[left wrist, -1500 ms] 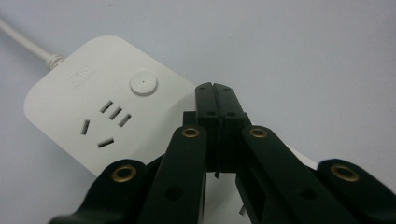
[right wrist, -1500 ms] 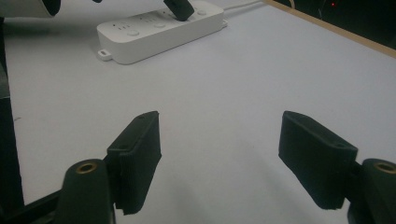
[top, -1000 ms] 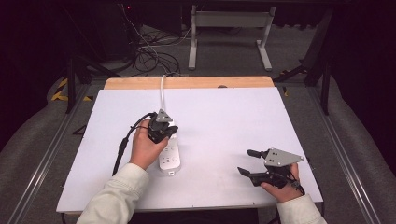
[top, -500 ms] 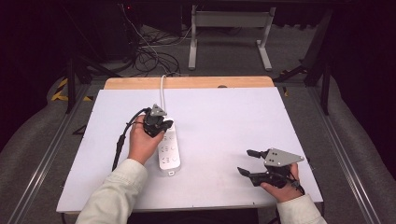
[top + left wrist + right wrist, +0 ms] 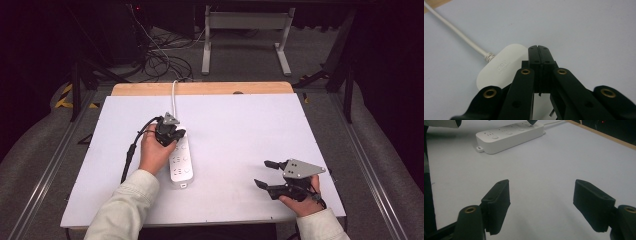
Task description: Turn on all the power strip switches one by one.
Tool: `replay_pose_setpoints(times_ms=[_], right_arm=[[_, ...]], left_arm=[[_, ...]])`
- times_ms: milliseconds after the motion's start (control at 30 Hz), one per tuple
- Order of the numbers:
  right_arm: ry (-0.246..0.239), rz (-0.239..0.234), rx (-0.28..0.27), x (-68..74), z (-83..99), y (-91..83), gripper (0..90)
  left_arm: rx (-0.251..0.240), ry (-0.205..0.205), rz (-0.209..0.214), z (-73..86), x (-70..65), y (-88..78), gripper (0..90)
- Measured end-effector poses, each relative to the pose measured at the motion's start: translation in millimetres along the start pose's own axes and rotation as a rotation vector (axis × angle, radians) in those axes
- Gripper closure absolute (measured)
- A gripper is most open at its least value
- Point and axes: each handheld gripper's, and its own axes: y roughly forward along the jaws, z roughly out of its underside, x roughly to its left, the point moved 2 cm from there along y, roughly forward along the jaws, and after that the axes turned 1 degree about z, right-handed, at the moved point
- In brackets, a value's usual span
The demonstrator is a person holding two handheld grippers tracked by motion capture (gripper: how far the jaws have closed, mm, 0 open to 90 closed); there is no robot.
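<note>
A white sheet covers the bench [image 5: 240,130], with a strip of bare wood showing at its far edge. One white power strip [image 5: 180,159] lies left of centre, its single white cord [image 5: 174,92] running off the far edge; faint raised lettering on its rounded end is too small to read. The left hand-held gripper [image 5: 176,134] hovers over the strip's far end, jaws pressed together, holding nothing. The right hand-held gripper [image 5: 265,173] rests near the front right corner, jaws wide apart and empty.
</note>
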Motion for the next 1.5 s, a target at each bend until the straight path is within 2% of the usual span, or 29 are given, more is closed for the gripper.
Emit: replay_pose_setpoints(times_ms=[267,533,700,833,1000,1333,1433,1500], right_arm=[[0.001,0.000,-0.001,0.2,0.0,0.0,30.1],[-0.001,0.002,0.001,0.7,-0.1,-0.2,30.1],[-0.001,0.001,0.001,0.8,-0.1,-0.2,30.1],[-0.001,0.001,0.001,0.8,-0.1,-0.2,30.1],[-0.001,-0.002,0.000,1.2,-0.1,-0.2,30.1],[-0.002,-0.003,0.001,1.2,-0.1,-0.3,30.1],[-0.003,-0.003,0.000,1.3,-0.1,-0.2,30.1],[-0.003,-0.005,0.000,1.4,-0.2,-0.3,30.1]], left_arm=[[0.006,0.003,-0.005,1.0,0.2,0.8,90.0],[0.014,0.029,-0.020,1.0,-2.6,1.1,90.0],[0.019,0.014,-0.014,1.5,-2.2,1.4,90.0],[0.021,0.023,-0.021,1.8,-2.9,2.0,90.0],[0.014,-0.004,0.002,3.0,-0.1,2.0,90.0],[0.024,0.001,-0.012,2.5,-1.6,3.1,90.0],[0.035,-0.005,-0.021,1.6,-2.5,3.5,90.0],[0.039,-0.018,-0.013,1.4,-1.8,3.8,90.0]])
